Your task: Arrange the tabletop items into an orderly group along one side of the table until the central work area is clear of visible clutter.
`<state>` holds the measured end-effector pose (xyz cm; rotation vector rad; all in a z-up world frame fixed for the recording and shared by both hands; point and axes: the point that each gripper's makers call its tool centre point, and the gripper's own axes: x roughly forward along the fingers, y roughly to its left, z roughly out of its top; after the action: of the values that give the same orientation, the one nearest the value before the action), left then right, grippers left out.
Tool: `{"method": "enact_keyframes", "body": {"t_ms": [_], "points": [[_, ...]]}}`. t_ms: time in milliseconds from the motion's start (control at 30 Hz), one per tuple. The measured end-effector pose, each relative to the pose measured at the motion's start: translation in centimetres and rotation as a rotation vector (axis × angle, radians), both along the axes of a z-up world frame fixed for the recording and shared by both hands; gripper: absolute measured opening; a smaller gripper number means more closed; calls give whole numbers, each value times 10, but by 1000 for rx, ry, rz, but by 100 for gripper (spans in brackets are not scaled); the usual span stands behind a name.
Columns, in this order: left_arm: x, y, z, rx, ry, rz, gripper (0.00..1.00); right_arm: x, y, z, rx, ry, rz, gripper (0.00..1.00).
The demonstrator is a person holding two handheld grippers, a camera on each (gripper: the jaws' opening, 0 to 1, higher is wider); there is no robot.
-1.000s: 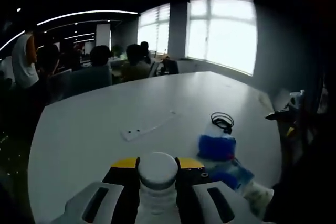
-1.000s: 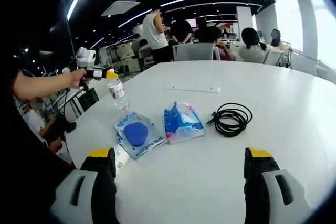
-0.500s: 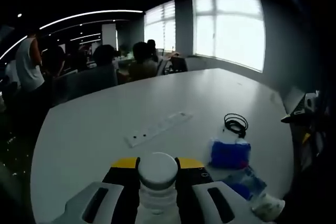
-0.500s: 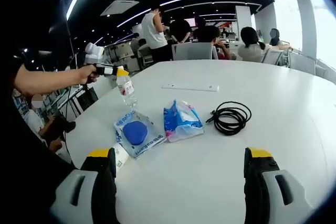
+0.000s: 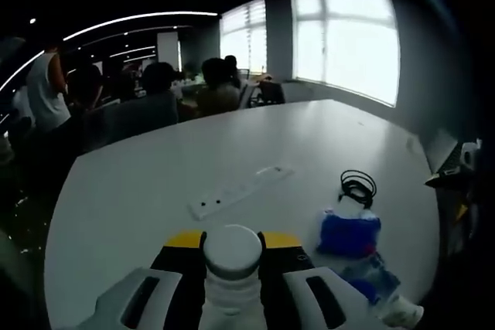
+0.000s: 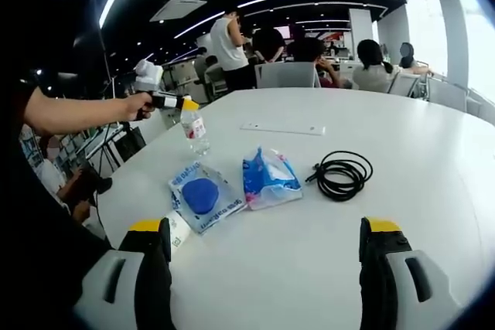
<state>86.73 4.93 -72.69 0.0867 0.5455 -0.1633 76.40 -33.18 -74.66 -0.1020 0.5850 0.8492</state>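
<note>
Over the white table [image 6: 433, 144], the outstretched left gripper [image 6: 176, 101] clamps a water bottle [image 6: 194, 126]; right gripper [image 6: 263, 264] jaws apart.

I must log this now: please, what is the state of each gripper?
Left gripper: shut on the water bottle.
Right gripper: open, holding nothing.

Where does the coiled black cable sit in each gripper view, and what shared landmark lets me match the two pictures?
Left gripper view: black cable lies right of centre, just beyond the blue tissue pack.
Right gripper view: cable lies right of centre, beside the tissue pack.
Shared landmark: the flat white power strip farther along the table.
</note>
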Motion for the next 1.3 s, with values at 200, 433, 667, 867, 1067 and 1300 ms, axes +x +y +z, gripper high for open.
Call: {"method": "enact_keyframes", "body": {"t_ms": [200, 433, 667, 867, 1067, 1300], "points": [[2, -7, -5, -6, 4, -28, 23, 1, 0, -2, -4, 1, 2, 98], [5, -5, -8, -2, 2, -30, 23, 1, -2, -6, 1, 11, -8, 98], [6, -1, -10, 11, -5, -54, 24, 1, -2, -8, 2, 14, -8, 98], [3, 0, -9, -14, -2, -53, 26, 0, -1, -9, 9, 15, -7, 98], [-2, 1, 7, -22, -35, -33, 33, -6, 5, -9, 11, 18, 12, 98], [-20, -4, 21, -1, -35, -40, 43, -17, 18, -10, 20, 22, 56, 98]]}}
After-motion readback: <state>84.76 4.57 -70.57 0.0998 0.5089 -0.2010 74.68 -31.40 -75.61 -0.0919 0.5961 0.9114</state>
